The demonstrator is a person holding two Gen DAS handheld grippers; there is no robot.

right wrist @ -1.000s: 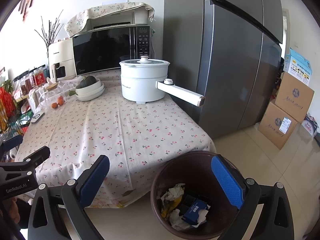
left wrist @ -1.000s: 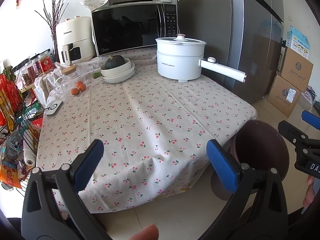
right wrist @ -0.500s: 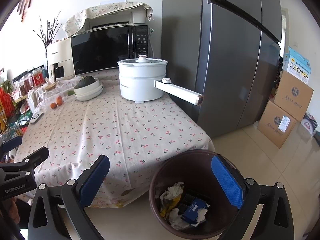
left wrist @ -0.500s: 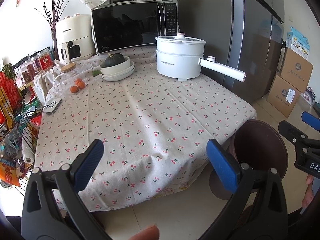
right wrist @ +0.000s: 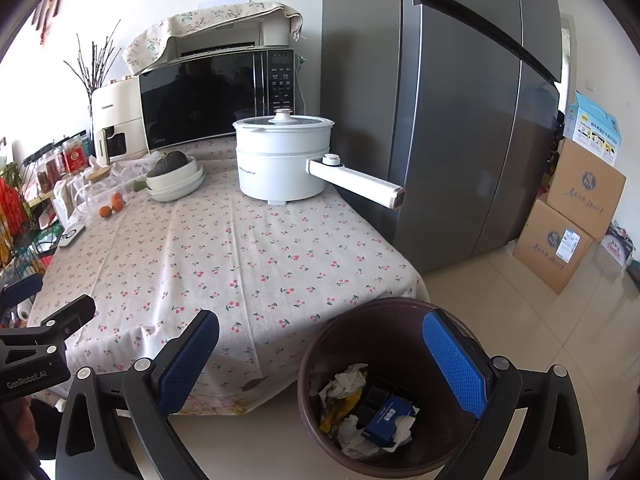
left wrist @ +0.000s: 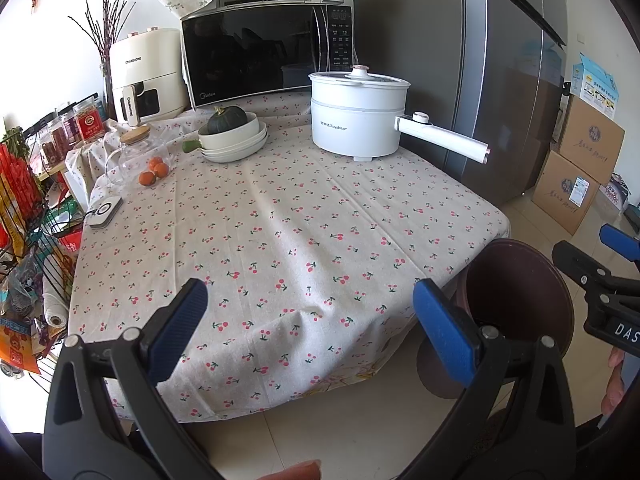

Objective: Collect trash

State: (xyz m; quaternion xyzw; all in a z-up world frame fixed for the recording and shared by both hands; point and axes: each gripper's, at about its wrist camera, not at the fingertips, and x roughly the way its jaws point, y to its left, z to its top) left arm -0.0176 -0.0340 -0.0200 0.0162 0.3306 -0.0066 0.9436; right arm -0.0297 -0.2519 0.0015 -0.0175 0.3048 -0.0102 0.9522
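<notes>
A brown trash bin (right wrist: 320, 364) stands on the floor at the table's near right corner; it also shows in the left wrist view (left wrist: 520, 300). Inside lie crumpled white paper (right wrist: 346, 384), a yellow wrapper (right wrist: 340, 408) and a blue box (right wrist: 390, 414). My right gripper (right wrist: 320, 360) is open and empty, above the bin's rim. My left gripper (left wrist: 310, 328) is open and empty, over the table's near edge. The cherry-print tablecloth (left wrist: 280, 220) shows no loose trash.
A white electric pot (left wrist: 360, 120) with a long handle, a microwave (left wrist: 264, 48), an air fryer (left wrist: 144, 76), stacked bowls with a squash (left wrist: 234, 136), small oranges (left wrist: 154, 172) and a white device (left wrist: 105, 211) sit on the table. A fridge (right wrist: 460, 100) and cardboard boxes (right wrist: 568, 220) stand right. A wire rack (left wrist: 28, 208) stands left.
Both grippers have drawn back slightly from the table and stay open. The bin's contents have not changed.
</notes>
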